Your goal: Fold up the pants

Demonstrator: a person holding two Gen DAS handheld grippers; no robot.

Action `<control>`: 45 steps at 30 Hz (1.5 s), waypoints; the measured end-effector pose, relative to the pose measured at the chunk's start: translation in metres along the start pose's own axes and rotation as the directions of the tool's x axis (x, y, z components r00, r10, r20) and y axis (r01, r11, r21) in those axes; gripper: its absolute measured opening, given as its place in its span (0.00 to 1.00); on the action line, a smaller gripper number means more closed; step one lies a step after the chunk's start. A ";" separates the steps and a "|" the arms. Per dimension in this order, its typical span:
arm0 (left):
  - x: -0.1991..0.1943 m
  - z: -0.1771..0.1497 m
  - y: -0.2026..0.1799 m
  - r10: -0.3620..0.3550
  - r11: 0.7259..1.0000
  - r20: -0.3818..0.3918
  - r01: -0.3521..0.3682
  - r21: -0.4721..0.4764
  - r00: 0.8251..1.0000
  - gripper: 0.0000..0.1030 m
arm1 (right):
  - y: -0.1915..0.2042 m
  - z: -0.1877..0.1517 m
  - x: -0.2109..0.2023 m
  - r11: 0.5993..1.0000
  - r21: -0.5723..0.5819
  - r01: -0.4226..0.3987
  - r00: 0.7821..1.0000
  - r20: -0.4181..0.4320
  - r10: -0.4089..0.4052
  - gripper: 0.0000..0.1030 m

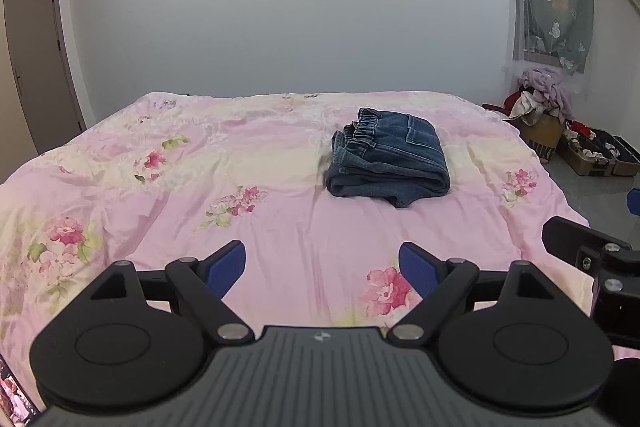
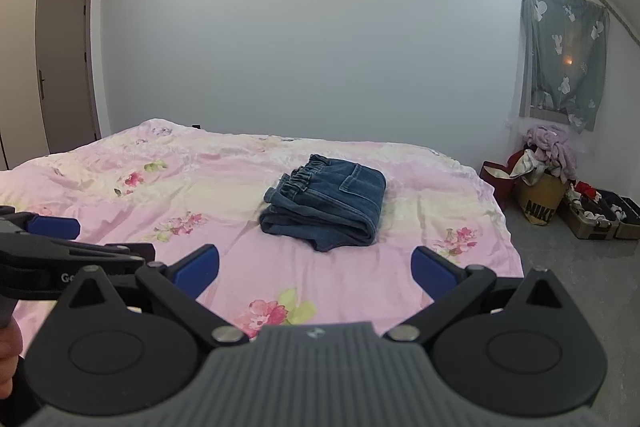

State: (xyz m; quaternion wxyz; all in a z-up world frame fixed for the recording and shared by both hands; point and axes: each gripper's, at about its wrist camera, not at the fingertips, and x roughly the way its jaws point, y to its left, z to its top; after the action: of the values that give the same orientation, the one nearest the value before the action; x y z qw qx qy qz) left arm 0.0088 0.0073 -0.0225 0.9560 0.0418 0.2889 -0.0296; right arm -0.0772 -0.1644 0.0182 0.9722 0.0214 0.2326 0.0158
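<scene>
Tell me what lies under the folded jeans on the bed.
The folded jeans rest directly on the pink floral bedspread. Whatever sits beneath the stack itself is covered by the denim and cannot be seen.

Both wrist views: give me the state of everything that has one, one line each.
Jeans: folded into a compact stack, lying on the bed, untouched.
Left claw: open, empty, short of the jeans.
Right claw: open, empty, short of the jeans.
Door: closed.
Suitcase: open on the floor.

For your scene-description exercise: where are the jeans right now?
In both wrist views, the folded jeans lie on the pink floral bedspread, right of centre, beyond both open grippers.
</scene>
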 end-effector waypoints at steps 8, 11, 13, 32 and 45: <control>-0.002 0.003 0.002 -0.003 1.000 0.004 0.003 -0.008 1.000 0.98 | -0.005 0.001 -0.004 1.000 0.002 -0.001 1.000 0.004 0.001 0.96; -0.003 0.004 0.002 -0.002 1.000 0.005 0.002 -0.010 1.000 0.98 | -0.005 0.001 -0.005 1.000 0.000 -0.007 1.000 0.003 0.007 0.96; -0.003 0.004 0.002 -0.001 1.000 0.005 0.001 -0.010 1.000 0.98 | -0.003 0.001 -0.006 1.000 -0.007 -0.009 1.000 0.003 0.009 0.96; -0.005 0.006 -0.003 -0.004 0.999 0.007 0.004 -0.032 1.000 0.98 | 0.000 0.001 -0.008 0.999 -0.037 -0.009 1.000 0.000 0.009 0.96; -0.006 0.005 -0.003 -0.003 0.999 0.004 0.003 -0.045 1.000 0.98 | 0.003 -0.001 -0.009 0.999 -0.046 -0.010 1.000 0.001 0.010 0.96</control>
State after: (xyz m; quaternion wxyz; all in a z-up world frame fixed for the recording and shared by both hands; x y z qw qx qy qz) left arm 0.0065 0.0045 -0.0152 0.9571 0.0199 0.2879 -0.0246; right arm -0.0857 -0.1619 0.0215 0.9725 0.0000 0.2313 0.0260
